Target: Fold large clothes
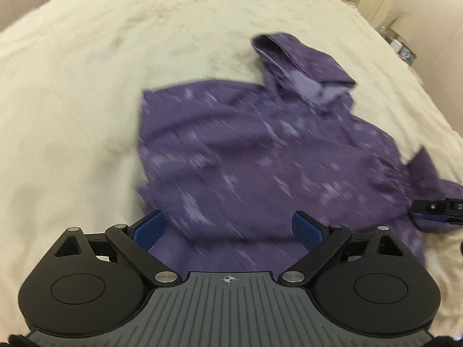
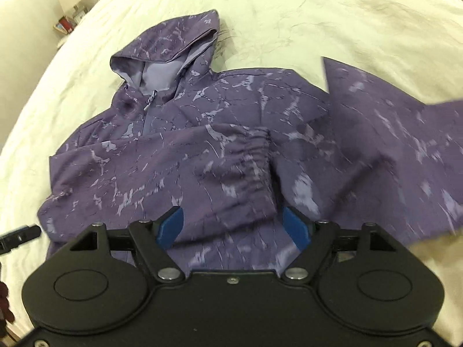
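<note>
A purple hooded jacket [image 2: 202, 144] with a pale marbled print, thin and smooth-looking, lies front up on a bed covered by a cream, softly creased bedspread [image 2: 318, 14]. Its lilac-lined hood [image 2: 167, 55] points toward the bed's far edge, its hem toward the cameras, so its long axis runs near to far. One sleeve with a gathered elastic cuff [image 2: 257, 156] lies folded across the chest. The left gripper [image 1: 230, 228] hangs over the hem, jaws wide apart, empty. The right gripper [image 2: 233, 227] has its jaws apart, gripping nothing; the sleeve end lies between them
</note>
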### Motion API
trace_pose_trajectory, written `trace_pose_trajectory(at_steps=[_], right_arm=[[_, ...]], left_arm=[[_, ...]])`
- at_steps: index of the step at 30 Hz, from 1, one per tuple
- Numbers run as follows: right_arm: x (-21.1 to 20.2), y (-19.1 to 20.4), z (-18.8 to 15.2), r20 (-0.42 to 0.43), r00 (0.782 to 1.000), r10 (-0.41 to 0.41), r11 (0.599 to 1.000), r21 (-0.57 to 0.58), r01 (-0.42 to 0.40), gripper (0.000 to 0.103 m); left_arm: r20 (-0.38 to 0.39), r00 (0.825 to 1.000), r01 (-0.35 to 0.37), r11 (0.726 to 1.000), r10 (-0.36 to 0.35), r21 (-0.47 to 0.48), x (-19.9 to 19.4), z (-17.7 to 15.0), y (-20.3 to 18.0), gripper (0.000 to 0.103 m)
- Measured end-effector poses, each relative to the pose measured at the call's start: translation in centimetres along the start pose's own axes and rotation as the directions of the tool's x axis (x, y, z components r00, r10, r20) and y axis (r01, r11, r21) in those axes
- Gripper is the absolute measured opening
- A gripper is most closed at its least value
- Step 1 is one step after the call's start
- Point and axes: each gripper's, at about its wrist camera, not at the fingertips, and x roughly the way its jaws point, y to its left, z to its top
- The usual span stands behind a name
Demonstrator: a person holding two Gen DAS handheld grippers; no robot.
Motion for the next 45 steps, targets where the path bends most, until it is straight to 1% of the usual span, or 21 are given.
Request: trace_pose_trajectory(at_steps=[4, 7, 10, 15, 20, 22, 26, 29, 32, 33, 34, 35, 38, 39, 41, 45], right_arm=[[-2.2, -2.1, -1.5, 0.008, 1.000, -0.018, 1.000, 0.024, 0.018, 0.079], [-3.6, -4.8, -2.3, 0.012, 0.999, -0.046, 0.997, 0.068, 0.045, 0.082], [-5.0, -8.5, -2.7, 0.018, 0.996, -0.085, 0.989, 0.127, 0.082, 0.083], [-7.4, -14.5, -1.4, 0.055, 0.985, -0.162, 0.974, 0.169, 0.151, 0.083], [-9.5, -19.7, 1.1, 0.110, 0.966, -0.235, 0.959, 0.191, 0.211, 0.083], [-9.7, -21.9, 2.1, 0.111, 0.958, -0.263, 0.947, 0.220, 0.234, 0.083], [-9.2, -25.6, 2.7, 0.045, 0.952, -0.301, 0.907, 0.323, 0.272, 0.084], [-8.3, -26.8, 2.0, 0.019, 0.957, -0.288, 0.885, 0.387, 0.259, 0.084], [-7.2, -27.1, 1.3, 0.021, 0.962, -0.273, 0.880, 0.410, 0.241, 0.085], [-7.0, -27.2, 1.3, 0.026, 0.960, -0.279, 0.880, 0.406, 0.244, 0.083], [-6.9, -27.0, 1.1, 0.033, 0.957, -0.287, 0.881, 0.402, 0.251, 0.069], [-6.8, -26.7, 1.2, 0.040, 0.954, -0.296, 0.881, 0.399, 0.256, 0.052], [-7.4, -26.0, 1.5, 0.080, 0.949, -0.306, 0.879, 0.406, 0.249, 0.026], [-7.8, -25.5, 1.6, 0.102, 0.945, -0.310, 0.882, 0.401, 0.246, 0.021], [-8.7, -24.3, 1.9, 0.144, 0.939, -0.313, 0.893, 0.380, 0.240, 0.015], [-10.8, -20.5, 2.8, 0.231, 0.928, -0.293, 0.926, 0.309, 0.215, 0.014]], left_arm=[[-0.043, 0.999, 0.029, 1.000, -0.029, -0.007, 0.1, -1.7, -2.1, 0.095], [-0.071, 0.996, 0.045, 0.999, -0.046, -0.011, 0.5, -3.0, -3.6, 0.095], [-0.085, 0.995, 0.059, 0.998, -0.059, -0.004, 0.7, -4.3, -5.1, 0.095], [-0.083, 0.994, 0.066, 0.998, -0.066, -0.004, 0.1, -5.8, -7.5, 0.095], [-0.082, 0.995, 0.060, 0.998, -0.062, -0.026, -0.1, -7.0, -9.5, 0.095], [-0.081, 0.995, 0.055, 0.998, -0.057, -0.031, -0.2, -7.4, -10.1, 0.095], [-0.081, 0.996, 0.045, 0.998, -0.048, -0.045, -0.4, -8.0, -11.1, 0.095], [-0.084, 0.996, 0.036, 0.998, -0.040, -0.044, -0.5, -8.3, -11.6, 0.095], [-0.087, 0.996, 0.030, 0.999, -0.033, -0.030, -0.6, -8.3, -11.8, 0.095], [-0.087, 0.996, 0.027, 0.999, -0.030, -0.028, -0.7, -8.3, -11.9, 0.095], [-0.086, 0.996, 0.026, 0.999, -0.028, -0.024, -0.7, -8.2, -11.7, 0.095], [-0.085, 0.996, 0.026, 0.999, -0.028, -0.022, -0.8, -8.1, -11.6, 0.095], [-0.081, 0.996, 0.024, 1.000, -0.025, -0.014, -1.0, -7.8, -11.1, 0.095], [-0.080, 0.996, 0.025, 1.000, -0.026, -0.010, -1.1, -7.7, -10.8, 0.095], [-0.079, 0.997, 0.026, 1.000, -0.027, -0.006, -1.2, -7.5, -10.3, 0.095], [-0.078, 0.996, 0.035, 0.999, -0.036, -0.007, -1.4, -7.1, -8.8, 0.095]])
